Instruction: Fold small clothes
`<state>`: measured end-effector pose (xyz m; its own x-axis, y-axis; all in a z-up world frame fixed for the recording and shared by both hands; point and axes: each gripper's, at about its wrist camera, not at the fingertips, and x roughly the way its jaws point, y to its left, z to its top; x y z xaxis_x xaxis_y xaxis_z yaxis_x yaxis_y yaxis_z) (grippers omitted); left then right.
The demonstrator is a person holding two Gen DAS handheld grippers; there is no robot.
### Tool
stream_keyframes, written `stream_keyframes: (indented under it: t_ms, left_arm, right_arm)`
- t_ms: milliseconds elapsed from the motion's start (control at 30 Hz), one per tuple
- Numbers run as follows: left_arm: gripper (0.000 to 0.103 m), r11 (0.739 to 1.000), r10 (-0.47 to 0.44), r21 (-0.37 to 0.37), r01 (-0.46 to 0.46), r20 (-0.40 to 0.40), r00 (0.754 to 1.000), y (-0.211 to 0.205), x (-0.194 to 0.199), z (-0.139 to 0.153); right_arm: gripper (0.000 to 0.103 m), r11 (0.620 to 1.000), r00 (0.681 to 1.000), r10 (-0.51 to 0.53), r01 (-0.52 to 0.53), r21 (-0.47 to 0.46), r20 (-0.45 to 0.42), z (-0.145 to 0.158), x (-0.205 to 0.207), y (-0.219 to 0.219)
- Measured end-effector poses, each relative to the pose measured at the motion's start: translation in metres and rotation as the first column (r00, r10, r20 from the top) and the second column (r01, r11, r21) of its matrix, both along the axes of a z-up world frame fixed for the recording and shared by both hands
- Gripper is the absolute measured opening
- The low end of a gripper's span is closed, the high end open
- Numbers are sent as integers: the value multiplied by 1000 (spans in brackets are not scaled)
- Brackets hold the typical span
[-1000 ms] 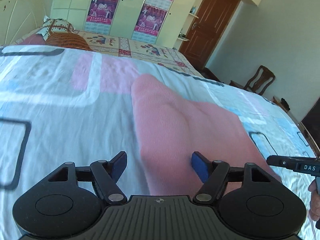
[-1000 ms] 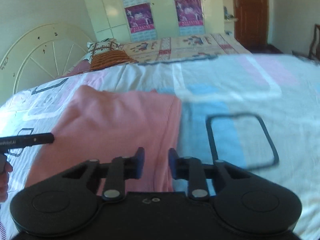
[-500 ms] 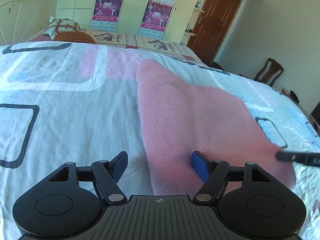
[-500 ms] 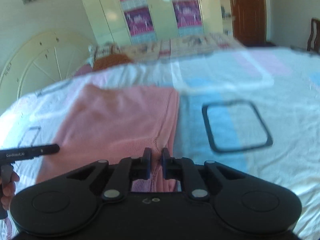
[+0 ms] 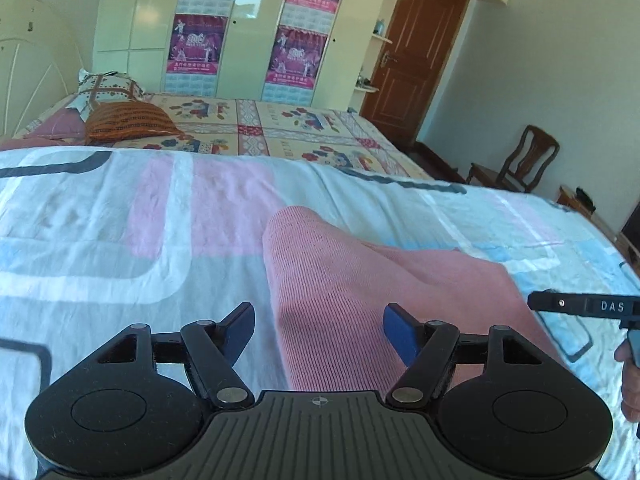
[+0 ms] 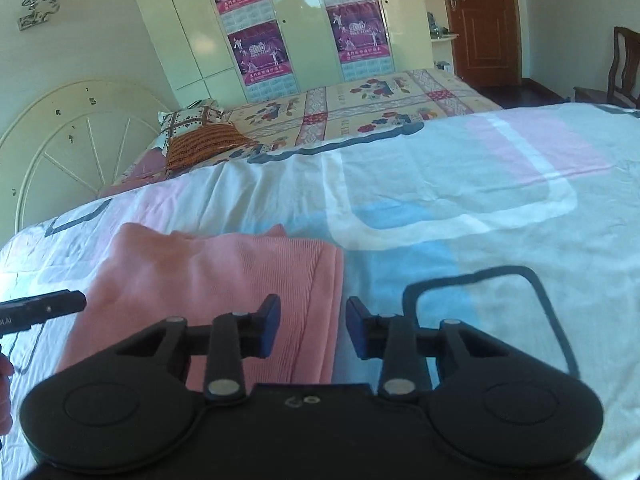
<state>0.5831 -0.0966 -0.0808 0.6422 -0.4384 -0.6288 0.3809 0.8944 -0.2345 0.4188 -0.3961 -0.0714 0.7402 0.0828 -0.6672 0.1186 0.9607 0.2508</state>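
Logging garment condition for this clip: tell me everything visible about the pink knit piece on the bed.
The pink garment is a ribbed knit, salmon pink and soft-looking. It lies mostly flat on the patterned bedsheet, apparently folded, with a straight stitched edge on its right side and a soft rise along its length in the left view. The left tool is open over its left edge and the right tool is open over its right edge; neither grips it. Sleeves or collar cannot be made out.

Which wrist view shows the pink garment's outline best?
The right wrist view: the pink garment shows its far edge and right hem on the bedsheet. The left wrist view shows it foreshortened, its near part hidden by the left gripper.
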Motion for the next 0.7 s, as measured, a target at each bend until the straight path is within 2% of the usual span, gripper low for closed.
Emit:
stream_keyframes:
  t_ms: [100,167,200,233,267,367,433,500,567,600,700]
  left_arm:
    - [71,1000,-2,-16,1,-18,1000,-6,17,-7]
    - [70,1000,-3,-10,2,-21,1000,-10,22,-12]
    - [68,1000,-2,4,2,-16,1000,-13,24,-16]
    - [53,1000,1,19,-1,-3,1000,-16,22,-19]
    - [47,1000,3,14,-3,11,1000,-17,19,-20]
    - [41,999,42,-13,-41,89,995,-17,9,-15]
    - [41,999,48,-11,-47,84,995,-20,14,-17]
    - [41,998,46,42,-48,32,998,-31,27,-26]
    - [42,996,31,81,-34,38,999,-40,33,-27]
    - [42,993,22,114,-28,50,999,-45,32,-26]
    - [43,984,-7,176,-7,82,997,-51,25,-20]
  right_arm:
    - [36,1000,1000,-4,5,21,-27,-15,18,-6]
    - [22,999,1000,7,-6,48,-17,-23,23,-8]
    - [20,999,1000,26,-26,44,-4,-23,24,-7]
    - [14,999,999,49,-49,23,12,-23,25,-3]
    - [11,997,997,71,-71,-15,31,-22,24,1]
    - [6,983,983,134,-116,-144,124,-6,15,16]
    - [5,980,975,127,-95,-174,181,6,12,15]
    - [5,982,984,108,-84,-169,139,1,23,9]
    - [6,979,993,109,-102,-175,33,-19,39,7]
    - [6,976,993,113,-106,-191,23,-26,41,8]
    - [7,980,995,94,-90,-177,15,-23,40,10]
